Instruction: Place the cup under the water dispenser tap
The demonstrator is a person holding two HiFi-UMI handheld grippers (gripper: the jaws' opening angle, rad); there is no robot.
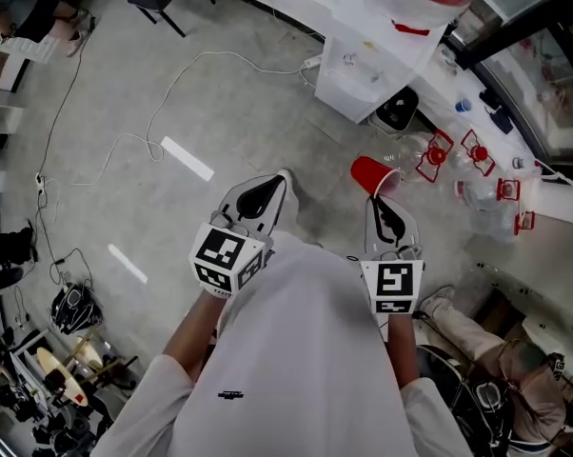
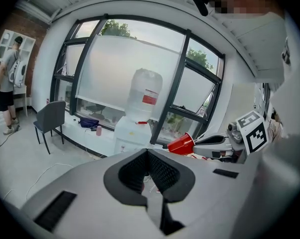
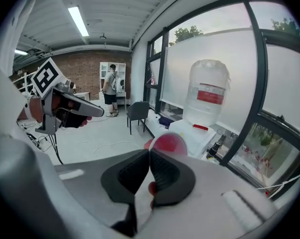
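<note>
My right gripper [image 1: 379,196] is shut on the rim of a red plastic cup [image 1: 371,173], which sticks out ahead of it, tilted on its side. In the right gripper view the cup [image 3: 168,144] fills the space just beyond the closed pads. The white water dispenser [image 1: 370,60] with a clear bottle [image 1: 422,0] on top stands ahead by the window, some way beyond the cup. My left gripper [image 1: 278,183] is level with the right one and to its left, shut, with nothing between its pads. From the left gripper view the cup [image 2: 180,144] and the dispenser [image 2: 134,134] are both visible.
White cables [image 1: 177,84] trail over the grey floor. A black bin [image 1: 397,110] sits beside the dispenser, and empty bottles with red handles [image 1: 472,155] lie to its right. A black chair [image 2: 49,119] stands at the left. One person stands far off [image 2: 9,81]; another sits at lower right [image 1: 496,350].
</note>
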